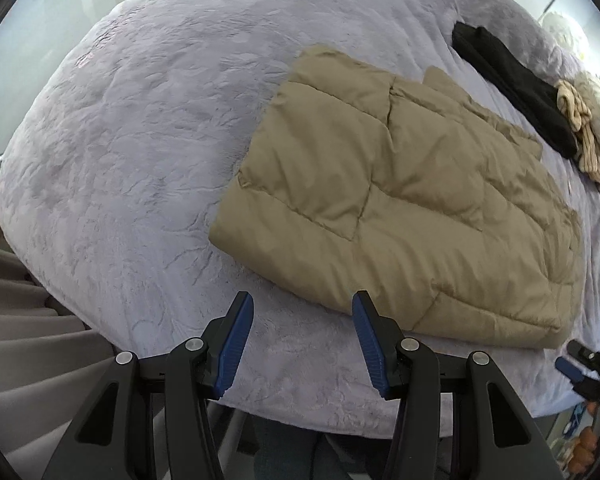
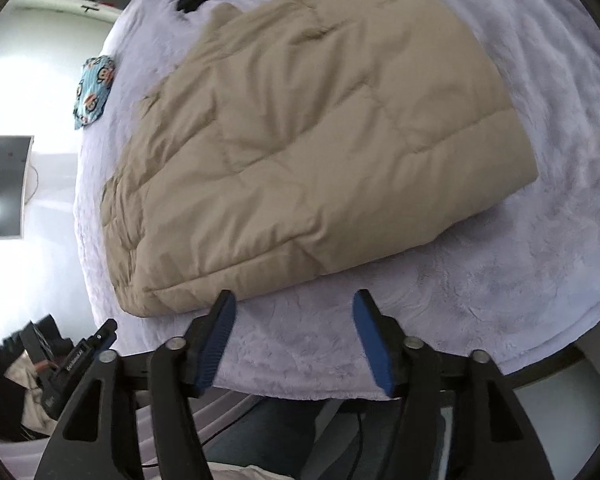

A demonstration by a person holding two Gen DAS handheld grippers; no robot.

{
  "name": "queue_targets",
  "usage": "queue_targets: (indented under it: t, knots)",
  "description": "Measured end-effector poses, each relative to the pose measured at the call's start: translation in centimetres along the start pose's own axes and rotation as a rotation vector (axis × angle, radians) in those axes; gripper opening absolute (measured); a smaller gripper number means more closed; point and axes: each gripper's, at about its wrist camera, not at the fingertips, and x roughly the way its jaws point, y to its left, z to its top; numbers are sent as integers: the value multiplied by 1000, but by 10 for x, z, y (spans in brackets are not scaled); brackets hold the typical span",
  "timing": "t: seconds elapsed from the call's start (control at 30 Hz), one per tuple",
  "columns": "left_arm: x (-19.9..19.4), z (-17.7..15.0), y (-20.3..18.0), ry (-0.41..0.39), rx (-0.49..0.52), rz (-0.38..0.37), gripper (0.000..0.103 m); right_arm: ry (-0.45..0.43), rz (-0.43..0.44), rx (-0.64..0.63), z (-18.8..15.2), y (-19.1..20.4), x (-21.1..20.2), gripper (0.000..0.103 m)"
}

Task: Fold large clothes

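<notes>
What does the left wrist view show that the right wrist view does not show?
Only the left wrist view shows the pile of beige knitwear beside the black garment, and the right gripper at its edge. Only the right wrist view shows the dark screen on the wall and most of the blue printed cloth. Both show the folded tan jacket lying flat on the lilac bedcover, the black garment beyond it, and open jaws holding nothing.
</notes>
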Motion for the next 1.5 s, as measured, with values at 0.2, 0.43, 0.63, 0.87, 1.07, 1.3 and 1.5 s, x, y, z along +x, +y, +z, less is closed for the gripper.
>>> queue_targets:
  t: [0.2, 0.43, 0.63, 0.87, 1.07, 1.3, 1.5]
  knots:
    - [-2, 29, 9, 18, 75, 5, 92, -31, -2, -5, -8, 35, 12, 74]
    - [-3, 74, 20, -6, 180, 1, 98, -33, -10, -39, -6, 98, 47, 74]
    - [22, 96, 32, 43, 204, -29, 98, 6, -56, -55, -7, 128, 74, 85]
    - [53, 104, 31, 97, 217, -68, 98, 15, -74, -81, -10, 144, 85, 93]
    - [68, 110, 29, 116, 229, -84, 98, -16, -118, -93, -8, 151, 86, 103]
    - [83, 121, 38, 124, 225, -124, 98, 84, -112, -45, -3, 148, 98, 103]
    - [96, 141, 54, 157, 226, -327, 97, 90, -129, -77, -2, 155, 99, 103]
